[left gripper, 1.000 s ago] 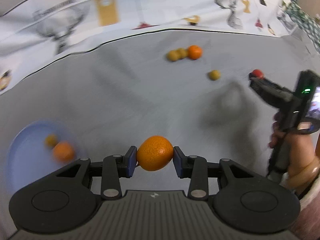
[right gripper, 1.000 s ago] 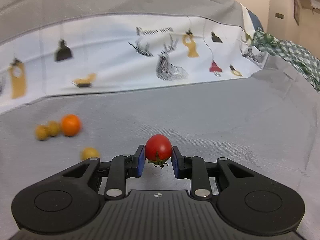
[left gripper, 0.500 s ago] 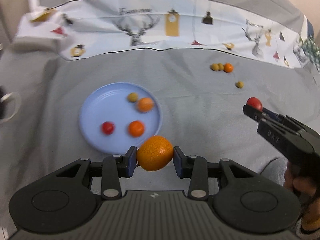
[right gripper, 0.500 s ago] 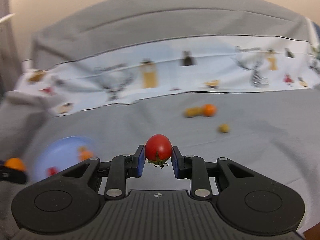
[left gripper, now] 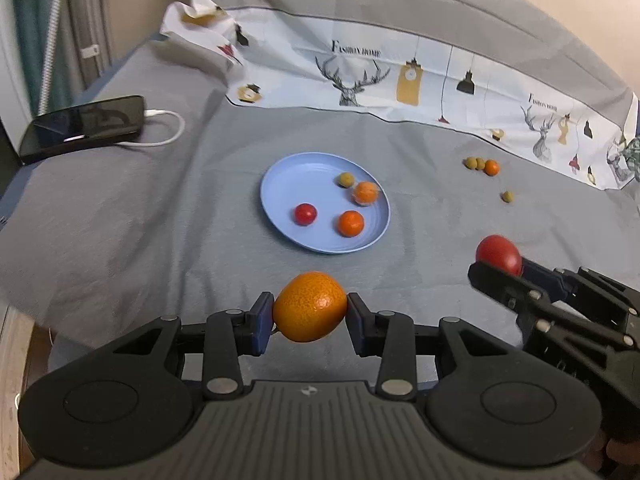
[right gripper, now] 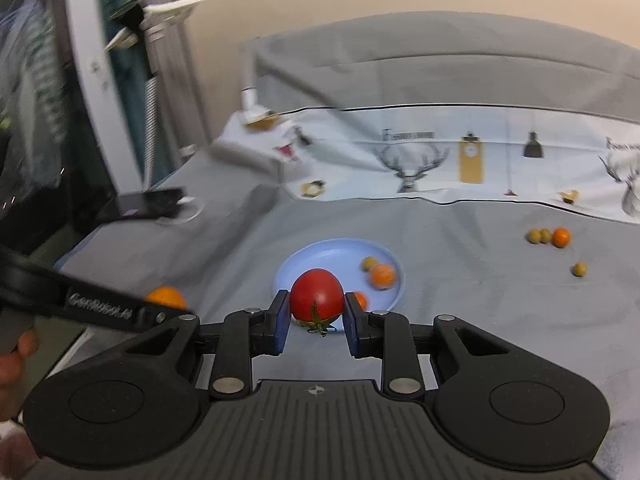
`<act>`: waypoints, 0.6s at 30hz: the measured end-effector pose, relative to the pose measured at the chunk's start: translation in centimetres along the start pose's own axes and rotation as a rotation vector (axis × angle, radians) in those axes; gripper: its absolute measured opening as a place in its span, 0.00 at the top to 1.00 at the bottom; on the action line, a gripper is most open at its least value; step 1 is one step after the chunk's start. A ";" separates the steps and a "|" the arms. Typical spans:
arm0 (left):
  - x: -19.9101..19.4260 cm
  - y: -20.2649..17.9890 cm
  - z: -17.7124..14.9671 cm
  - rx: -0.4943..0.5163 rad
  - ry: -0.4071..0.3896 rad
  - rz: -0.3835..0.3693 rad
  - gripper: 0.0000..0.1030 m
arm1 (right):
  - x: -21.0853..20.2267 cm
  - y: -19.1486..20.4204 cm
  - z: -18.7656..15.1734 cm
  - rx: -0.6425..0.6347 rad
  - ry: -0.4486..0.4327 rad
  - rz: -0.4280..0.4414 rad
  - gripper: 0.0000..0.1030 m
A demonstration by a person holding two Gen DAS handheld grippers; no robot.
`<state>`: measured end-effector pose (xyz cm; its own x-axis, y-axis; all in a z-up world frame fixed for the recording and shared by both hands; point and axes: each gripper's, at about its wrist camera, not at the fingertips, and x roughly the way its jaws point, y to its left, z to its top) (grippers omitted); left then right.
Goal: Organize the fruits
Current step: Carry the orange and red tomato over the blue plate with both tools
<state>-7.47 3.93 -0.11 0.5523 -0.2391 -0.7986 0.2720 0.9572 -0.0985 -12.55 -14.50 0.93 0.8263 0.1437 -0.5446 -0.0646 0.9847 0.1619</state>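
My left gripper [left gripper: 310,312] is shut on an orange mandarin [left gripper: 310,306], held above the grey cloth in front of the blue plate [left gripper: 280,176]. My right gripper [right gripper: 316,312] is shut on a red tomato [right gripper: 316,296]; it also shows in the left wrist view [left gripper: 498,258] at the right. The plate [right gripper: 316,252] holds a small red tomato [left gripper: 305,213], two orange fruits [left gripper: 351,223] and a small green fruit [left gripper: 345,179]. Several loose fruits [left gripper: 480,165] lie far right; a single green one [left gripper: 507,196] lies nearer.
A black phone [left gripper: 84,126] with a white cable lies at the far left near the edge. A white printed cloth [left gripper: 400,76] runs along the back. The surface drops off at the left front.
Both grippers have swung left, away from the loose fruits, and now face the blue plate. Each still holds its fruit.
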 end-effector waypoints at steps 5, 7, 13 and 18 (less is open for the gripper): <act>-1.6 0.4 -1.3 0.006 -0.046 -0.005 0.58 | -1.4 2.2 -0.1 -0.074 -0.014 -0.001 0.72; -2.0 0.6 -1.4 0.005 -0.062 -0.011 0.58 | -1.6 2.6 0.1 -0.085 -0.022 -0.006 0.72; -2.5 1.4 -1.5 -0.025 -0.084 -0.015 0.58 | -1.8 3.8 0.0 -0.125 -0.022 -0.005 0.72; -2.2 1.9 -1.3 -0.043 -0.080 -0.016 0.58 | -1.6 4.0 0.1 -0.135 -0.017 -0.008 0.72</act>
<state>-9.13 6.51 0.68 0.6100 -0.2647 -0.7469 0.2482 0.9589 -0.1372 -14.10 -10.85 2.52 0.8364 0.1355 -0.5311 -0.1318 0.9902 0.0452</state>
